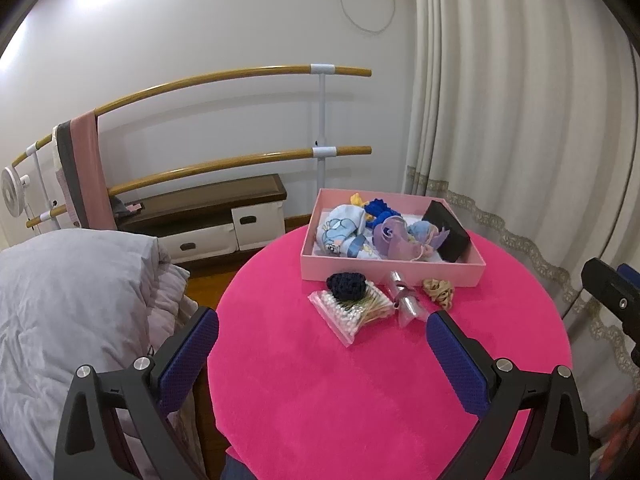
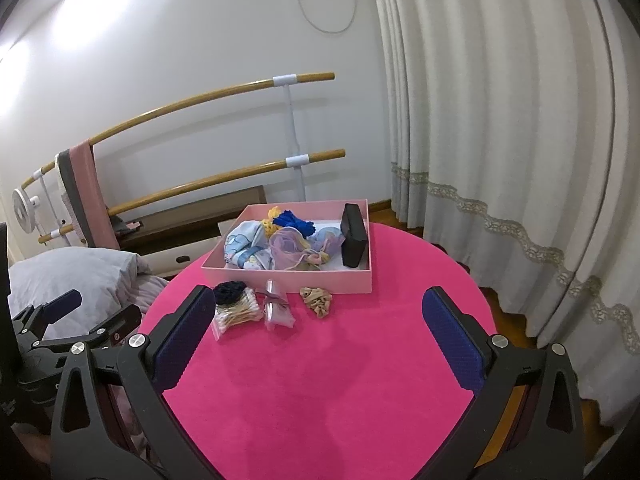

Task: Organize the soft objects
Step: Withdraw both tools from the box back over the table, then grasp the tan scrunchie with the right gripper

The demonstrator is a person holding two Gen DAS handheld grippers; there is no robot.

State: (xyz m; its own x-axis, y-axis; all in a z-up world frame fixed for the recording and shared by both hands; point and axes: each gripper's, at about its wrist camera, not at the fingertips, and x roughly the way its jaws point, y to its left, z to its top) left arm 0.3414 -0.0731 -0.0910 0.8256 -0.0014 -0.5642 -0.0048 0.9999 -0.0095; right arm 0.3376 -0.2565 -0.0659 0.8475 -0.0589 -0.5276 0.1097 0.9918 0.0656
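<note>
A round table [image 2: 360,380] covered in bright pink plush carries a shallow pink box [image 2: 288,278] at its far side. Inside the box lies a heap of soft things: a pale blue printed cloth [image 2: 244,246] at the left, a royal blue knitted piece [image 2: 294,220] and a yellow one [image 2: 272,214] at the back, a lilac gauzy pouch [image 2: 288,250] in the middle, and a black case [image 2: 354,236] standing on edge against the right wall. On the table just in front of the box, a dark navy knitted scrunchie [image 1: 346,286] rests on a clear bag of cotton swabs [image 1: 352,312], a small clear packet tied with ribbon [image 1: 402,294] lies just right of it, and a beige scrunchie [image 1: 439,291] lies farther right, close to the box's near wall. The left gripper [image 1: 322,344] hovers over the near left part of the table, its blue-padded fingers spread wide with nothing between them. The right gripper [image 2: 320,332] hangs over the near middle of the table, likewise spread wide and holding nothing. A grey quilt [image 1: 72,300] lies left of the table, and cream curtains [image 2: 500,120] hang at the right.
</note>
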